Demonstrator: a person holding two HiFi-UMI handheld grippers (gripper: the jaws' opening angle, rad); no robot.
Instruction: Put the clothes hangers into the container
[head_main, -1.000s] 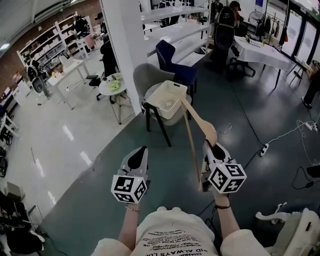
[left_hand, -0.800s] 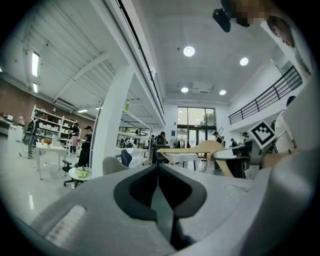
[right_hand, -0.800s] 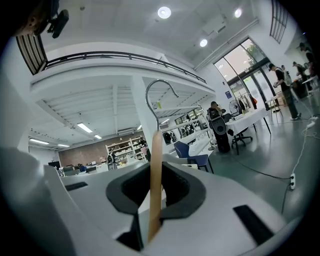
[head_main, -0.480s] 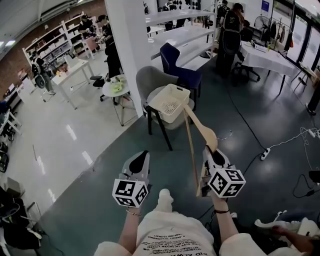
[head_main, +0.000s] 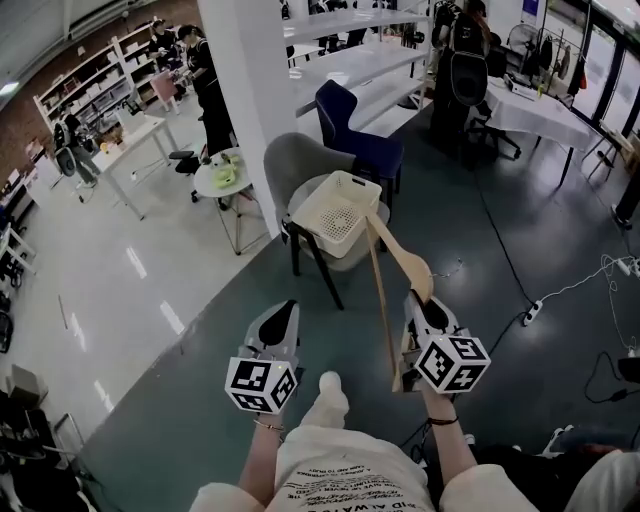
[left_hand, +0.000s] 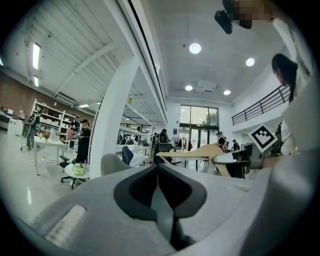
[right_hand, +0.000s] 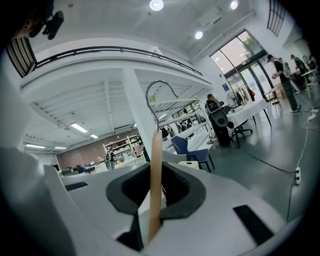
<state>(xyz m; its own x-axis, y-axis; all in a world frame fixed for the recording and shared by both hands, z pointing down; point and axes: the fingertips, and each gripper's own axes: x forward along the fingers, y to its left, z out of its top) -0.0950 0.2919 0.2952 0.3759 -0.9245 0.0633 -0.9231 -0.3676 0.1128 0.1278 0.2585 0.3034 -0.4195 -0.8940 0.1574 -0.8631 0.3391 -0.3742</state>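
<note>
A wooden clothes hanger (head_main: 384, 300) with a metal hook (right_hand: 160, 95) is clamped in my right gripper (head_main: 418, 300), whose jaws press on its wood (right_hand: 155, 175). The hanger slants up and away, its far end reaching toward a cream perforated basket (head_main: 337, 208) that sits on a grey chair (head_main: 290, 160) ahead. My left gripper (head_main: 283, 308) is held level beside the right one, shut, with nothing between its jaws (left_hand: 159, 175). In the left gripper view the hanger (left_hand: 200, 151) shows to the right.
A white pillar (head_main: 245, 80) stands left of the chair, a blue chair (head_main: 355, 125) behind it, a small round table (head_main: 222, 178) to the left. Cables and a power strip (head_main: 530, 312) lie on the dark floor at right. People stand by far tables.
The person has stepped forward; a white shoe now shows below the grippers. Both grippers sit lower in the head view. The grip on the hanger is unchanged.
</note>
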